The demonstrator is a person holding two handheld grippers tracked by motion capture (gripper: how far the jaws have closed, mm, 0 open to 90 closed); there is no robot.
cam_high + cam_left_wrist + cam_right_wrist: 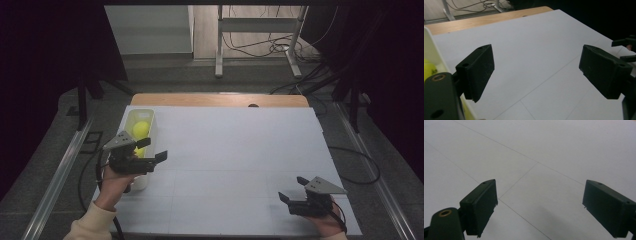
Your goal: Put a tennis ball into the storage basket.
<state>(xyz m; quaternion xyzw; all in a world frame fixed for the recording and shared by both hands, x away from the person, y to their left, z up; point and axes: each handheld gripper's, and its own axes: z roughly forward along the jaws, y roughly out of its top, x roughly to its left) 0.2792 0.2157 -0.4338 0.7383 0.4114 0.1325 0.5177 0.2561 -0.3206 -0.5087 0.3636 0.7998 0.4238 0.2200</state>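
Bin: a narrow pale-yellow plastic bin (148, 121) stands along the table's (240, 150) left edge, toward the far corner.
Ball: a yellow tennis ball (141, 129) lies inside the bin; a second yellow shape nearer the person is too hidden to name.
Left gripper (150, 150): held over the bin's near end, jaws wide apart, holding nothing.
Right gripper (293, 189): near the table's near right corner, jaws wide apart, empty.
Handling: the ball looks light, springy, fuzzy enough to resist slipping; likely best pinched across its widest part from above.
Risk: the bin's walls probably leave little side room.

Lab recording bay: black curtains (45, 60), floor cables (260, 47), white-covered table (235, 150).
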